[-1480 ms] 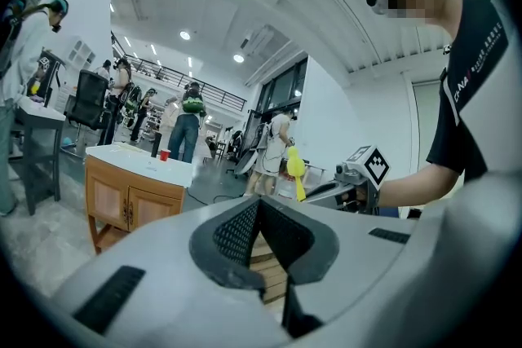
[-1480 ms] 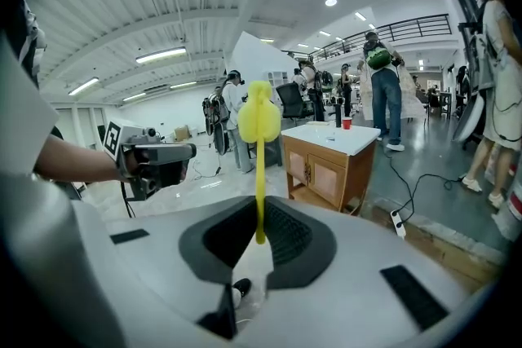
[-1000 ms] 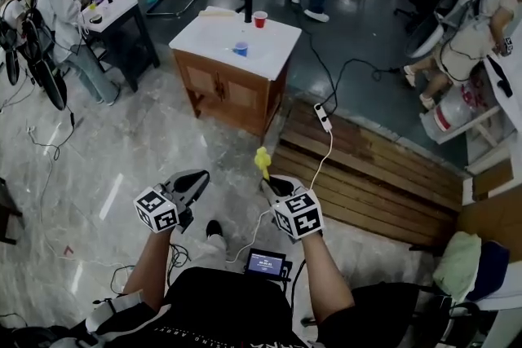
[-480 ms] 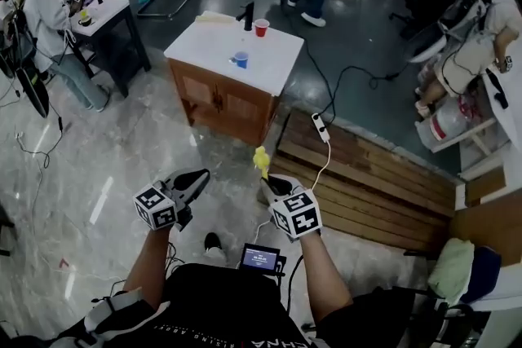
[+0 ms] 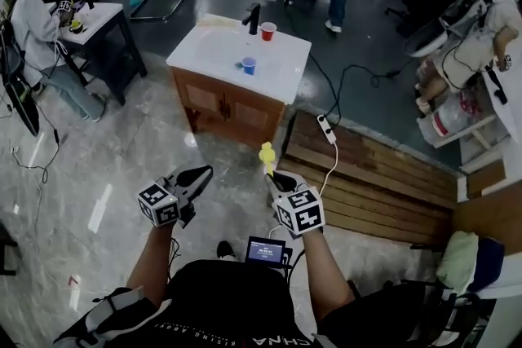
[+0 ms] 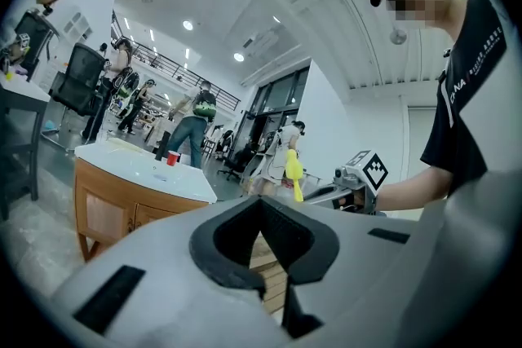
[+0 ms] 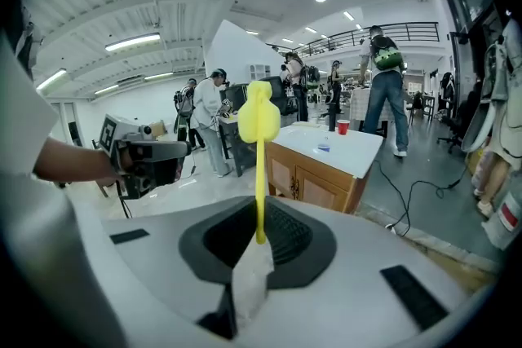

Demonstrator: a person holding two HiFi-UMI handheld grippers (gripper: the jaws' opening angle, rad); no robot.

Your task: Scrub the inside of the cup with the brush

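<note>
The right gripper (image 7: 259, 244) is clenched on the thin handle of the brush (image 7: 259, 120), whose yellow head is held upright above the jaws. The left gripper (image 6: 269, 269) is closed on nothing. Both are carried side by side, near the body, over bare floor. Since a second ago neither grip has been altered, but the counter (image 5: 214, 53) has been brought nearer in the head view, so a walk toward it is judged to be under way. Two cups are stood there, well apart from either gripper: a blue cup (image 5: 249, 65) in the middle and a red cup (image 5: 268, 30) at the far edge beside the tap (image 5: 254, 15) (which one is meant cannot be told). No scrubbing has been begun. A cup is yet to be taken, for which the left jaws would have to be opened.
</note>
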